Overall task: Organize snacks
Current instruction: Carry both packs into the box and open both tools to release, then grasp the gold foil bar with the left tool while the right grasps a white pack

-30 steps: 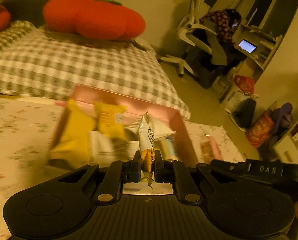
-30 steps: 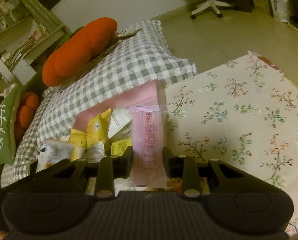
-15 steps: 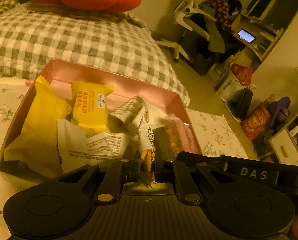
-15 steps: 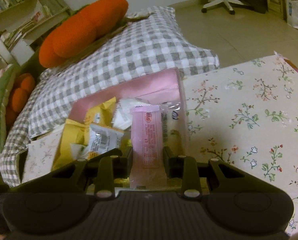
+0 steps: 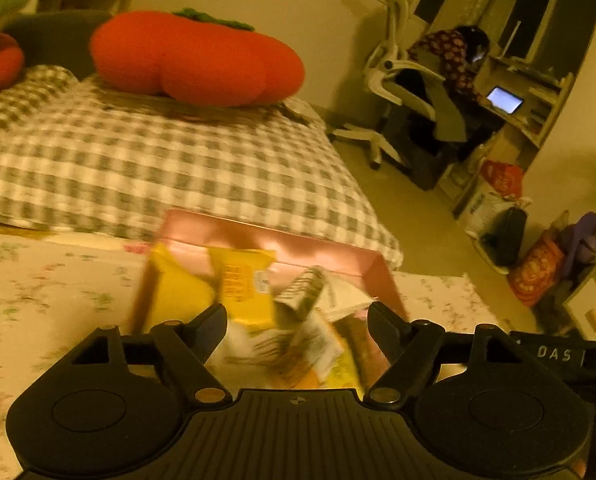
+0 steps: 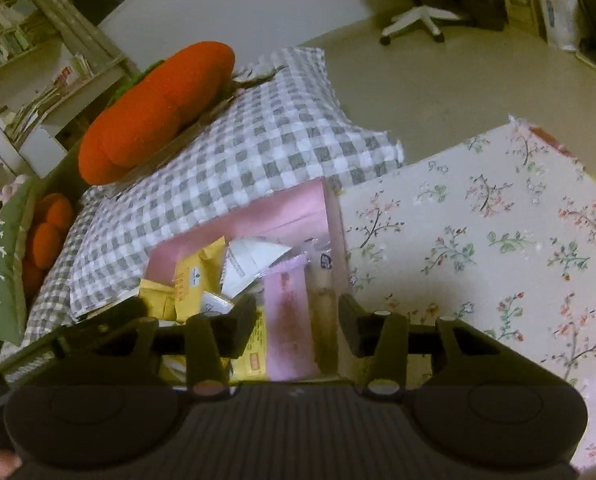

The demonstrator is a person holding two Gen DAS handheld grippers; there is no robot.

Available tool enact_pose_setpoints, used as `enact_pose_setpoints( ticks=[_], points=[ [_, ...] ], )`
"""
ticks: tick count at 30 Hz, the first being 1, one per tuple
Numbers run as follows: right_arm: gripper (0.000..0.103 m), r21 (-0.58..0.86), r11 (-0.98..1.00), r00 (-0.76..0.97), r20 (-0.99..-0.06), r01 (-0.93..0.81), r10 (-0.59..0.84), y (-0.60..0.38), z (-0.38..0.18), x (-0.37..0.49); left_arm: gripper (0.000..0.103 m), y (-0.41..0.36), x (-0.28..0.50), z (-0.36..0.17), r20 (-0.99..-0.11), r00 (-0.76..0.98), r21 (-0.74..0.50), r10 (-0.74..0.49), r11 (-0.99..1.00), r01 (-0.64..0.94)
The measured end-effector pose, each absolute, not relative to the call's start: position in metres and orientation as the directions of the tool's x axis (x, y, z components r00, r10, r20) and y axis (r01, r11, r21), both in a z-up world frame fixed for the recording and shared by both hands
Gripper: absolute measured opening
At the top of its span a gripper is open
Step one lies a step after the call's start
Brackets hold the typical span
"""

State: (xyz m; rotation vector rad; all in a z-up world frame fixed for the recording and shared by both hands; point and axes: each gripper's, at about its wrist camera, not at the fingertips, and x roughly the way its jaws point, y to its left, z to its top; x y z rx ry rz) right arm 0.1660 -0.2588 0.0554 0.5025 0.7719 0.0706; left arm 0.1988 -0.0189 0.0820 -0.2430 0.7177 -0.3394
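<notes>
Jaws on both tools stand spread with nothing between them. Those of the left gripper point(image 5: 298, 318) gape widely above the pink cardboard box point(image 5: 258, 236), and beyond and below them lies a heap of snack packets: a yellow foil packet point(image 5: 246, 290) just ahead of the left-hand jaw, a white printed wrapper point(image 5: 311, 340) in the gap between the two, all smeared by blur. The right gripper point(image 6: 298, 314) also hangs over the box, and a pale pink flat sachet point(image 6: 288, 320) lies in the gap between its jaws, touching neither as far as can be judged; a clear-wrapped bar point(image 6: 323, 312) sits just inside the right-hand jaw against the box wall.

By my reading, the step in hand is the drop-off: the snacks are in the box and both tools are empty. The next move would call for lifting clear of the box and seeking any packet left outside it; none shows on the floral cloth surface point(image 6: 497, 240).

Only the right wrist view shows that surface stretching bare beyond the right-hand jaw, and a bookshelf point(image 6: 14, 52) far beyond the left-hand one. Only the left wrist view shows a white office chair point(image 5: 397, 80) and a lit screen point(image 5: 505, 99) far ahead to the right. Both show the checked quilt point(image 5: 158, 168) and the orange plush cushion point(image 5: 194, 60) behind the box.
</notes>
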Motion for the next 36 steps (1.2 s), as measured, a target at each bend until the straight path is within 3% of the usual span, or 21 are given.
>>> enact_pose_setpoints(
  ticks=[8,20,36],
  points=[
    [0.044,0.413,0.905,0.713,-0.666,0.106,0.220,-0.259,0.062,0.152,0.078,0.006,0.166,0.078,-0.688,0.646,-0.347,-0.331,0.932,0.109],
    [0.046,0.382,0.919,0.660,-0.715,0.093,0.230,-0.250,0.062,0.120,0.078,0.021,0.115,0.068,-0.733,0.599,-0.352,-0.323,0.933,0.072],
    [0.051,0.288,0.954,0.621,-0.764,0.086,0.175,-0.246,0.046,0.109,0.076,0.001,0.080,0.009,-0.849,0.469,-0.182,-0.241,0.969,0.168]
  ],
)
